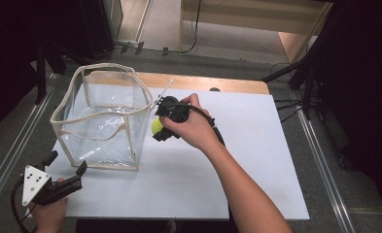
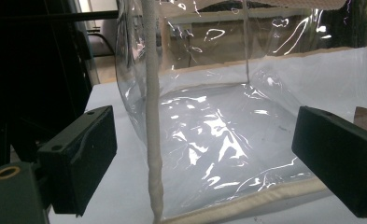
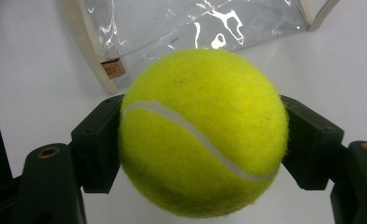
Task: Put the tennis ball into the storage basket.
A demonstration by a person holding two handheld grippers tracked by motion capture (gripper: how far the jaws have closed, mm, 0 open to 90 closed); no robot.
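My left gripper [image 1: 67,167] sits at the table's [image 1: 256,160] near-left corner, its 2 jaws wide apart and empty, aimed at the bag [image 1: 103,119] just ahead. My right gripper [image 1: 158,127] clamps the ball [image 1: 156,126] just right of the bag's upright, open-topped wall. Bare table spreads right of it.

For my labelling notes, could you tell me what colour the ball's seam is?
White, on the yellow-green tennis ball; clearest in the right gripper view.
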